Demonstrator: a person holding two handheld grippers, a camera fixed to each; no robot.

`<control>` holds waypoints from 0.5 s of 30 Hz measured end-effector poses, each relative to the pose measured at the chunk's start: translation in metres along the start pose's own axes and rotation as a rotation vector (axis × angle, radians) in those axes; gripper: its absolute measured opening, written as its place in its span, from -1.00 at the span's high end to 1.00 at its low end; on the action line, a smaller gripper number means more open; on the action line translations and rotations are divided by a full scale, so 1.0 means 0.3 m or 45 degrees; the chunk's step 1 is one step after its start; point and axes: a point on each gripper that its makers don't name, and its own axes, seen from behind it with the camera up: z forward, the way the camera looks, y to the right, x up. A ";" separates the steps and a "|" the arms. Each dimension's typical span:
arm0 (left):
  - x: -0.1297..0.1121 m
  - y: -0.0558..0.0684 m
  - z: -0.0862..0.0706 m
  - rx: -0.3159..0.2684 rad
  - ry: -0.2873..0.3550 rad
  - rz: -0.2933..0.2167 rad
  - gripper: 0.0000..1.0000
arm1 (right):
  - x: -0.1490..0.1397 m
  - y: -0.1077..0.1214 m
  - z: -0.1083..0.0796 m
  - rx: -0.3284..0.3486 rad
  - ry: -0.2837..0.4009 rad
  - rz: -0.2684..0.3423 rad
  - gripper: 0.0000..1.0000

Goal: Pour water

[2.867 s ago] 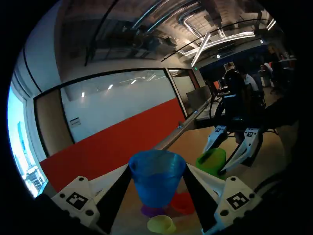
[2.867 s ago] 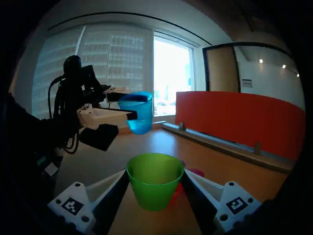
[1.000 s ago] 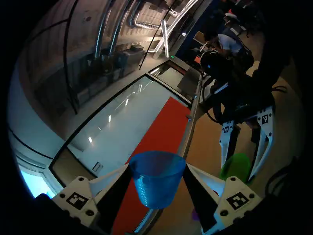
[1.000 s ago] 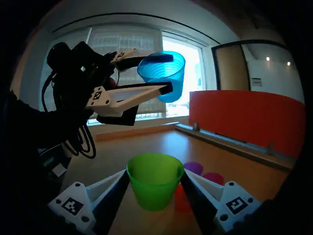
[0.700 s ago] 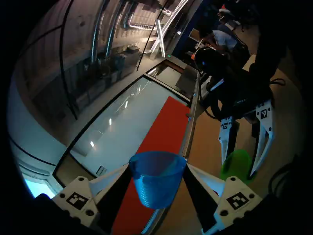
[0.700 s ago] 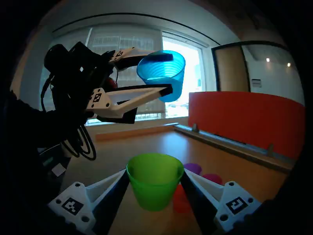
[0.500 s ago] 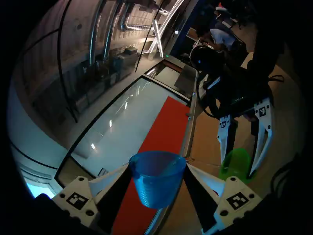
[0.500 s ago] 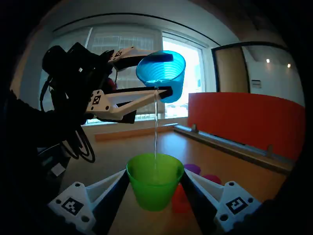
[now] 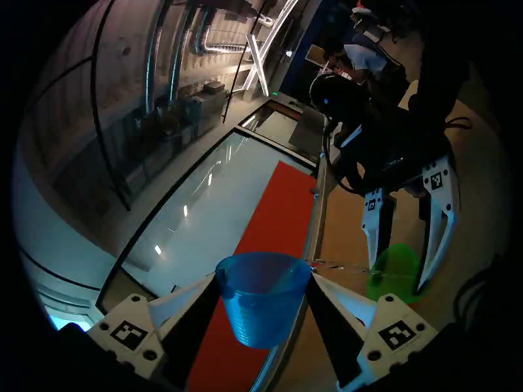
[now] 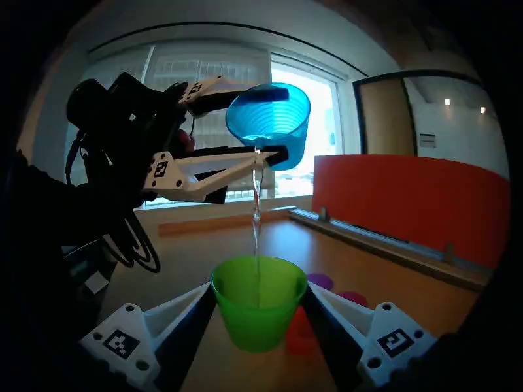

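Note:
My left gripper (image 9: pixel 261 297) is shut on a clear blue cup (image 9: pixel 263 298). In the right gripper view that blue cup (image 10: pixel 269 124) is tipped on its side, high up, with its mouth turned toward me. A thin stream of water (image 10: pixel 255 215) falls from its rim into the green cup (image 10: pixel 259 309) below. My right gripper (image 10: pixel 259 307) is shut on this upright green cup. In the left gripper view the green cup (image 9: pixel 395 273) sits between the right gripper's white fingers (image 9: pixel 376 228), and a thin thread of water reaches its rim.
Below lies a wooden table (image 10: pixel 196 268) with an orange divider panel (image 10: pixel 418 202) along its far side. A purple cup (image 10: pixel 321 280), a pink one (image 10: pixel 353 297) and a red one (image 10: pixel 301 333) stand just behind the green cup. A person's dark sleeve (image 10: pixel 59 215) holds the left gripper.
The blue cup has tilted further over. The stream that began half a second ago is now thicker and runs steadily into the green cup. The green cup has stayed put.

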 end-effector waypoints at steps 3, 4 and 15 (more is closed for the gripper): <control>0.004 -0.002 0.000 0.002 0.004 0.008 -0.73 | 0.003 -0.001 0.001 0.001 0.001 0.000 -0.80; 0.005 -0.003 0.000 0.003 0.005 0.012 -0.73 | 0.004 -0.001 0.002 0.001 0.001 -0.001 -0.81; 0.020 0.000 -0.013 0.006 0.004 0.050 -0.73 | 0.008 0.001 -0.003 -0.003 0.002 -0.008 -0.81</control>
